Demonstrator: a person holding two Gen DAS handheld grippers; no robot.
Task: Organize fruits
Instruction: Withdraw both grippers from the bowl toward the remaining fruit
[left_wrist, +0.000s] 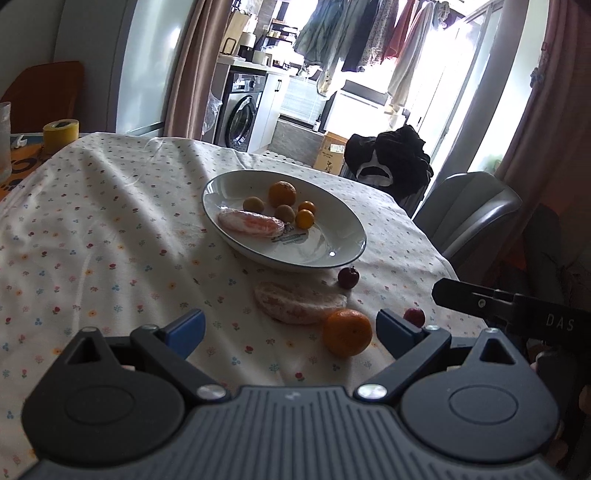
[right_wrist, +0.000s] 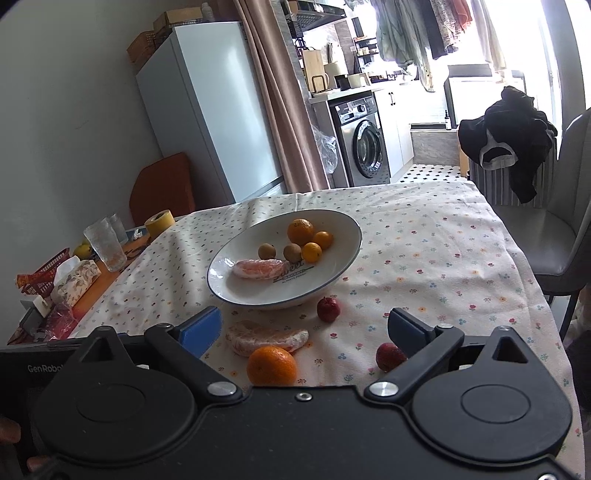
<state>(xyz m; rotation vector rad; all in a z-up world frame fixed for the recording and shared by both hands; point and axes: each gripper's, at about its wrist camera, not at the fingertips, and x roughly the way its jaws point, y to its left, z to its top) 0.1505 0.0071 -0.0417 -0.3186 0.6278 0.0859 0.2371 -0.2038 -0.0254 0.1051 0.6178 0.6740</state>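
A white plate (left_wrist: 332, 225) (right_wrist: 332, 225) on the flowered tablecloth holds an orange (left_wrist: 282, 193), two small oranges, two brownish fruits and a wrapped pomelo piece (left_wrist: 251, 222). On the cloth in front of the plate lie a peeled pomelo piece (left_wrist: 299, 301) (right_wrist: 266, 336), an orange (left_wrist: 347, 332) (right_wrist: 272, 365) and two small red fruits (left_wrist: 348, 277) (left_wrist: 414, 316) (right_wrist: 328, 309) (right_wrist: 389, 356). My left gripper (left_wrist: 291, 330) is open and empty, above the cloth just short of the pomelo and orange. My right gripper (right_wrist: 304, 328) is open and empty, over the same fruits.
A yellow tape roll (left_wrist: 61, 131) (right_wrist: 159, 219), glasses (right_wrist: 105, 245), a tissue box (right_wrist: 75, 280) and clutter stand at the table's left end. A grey chair (right_wrist: 565, 236) stands at the right edge. The right gripper's body (left_wrist: 509, 304) shows at the right of the left wrist view.
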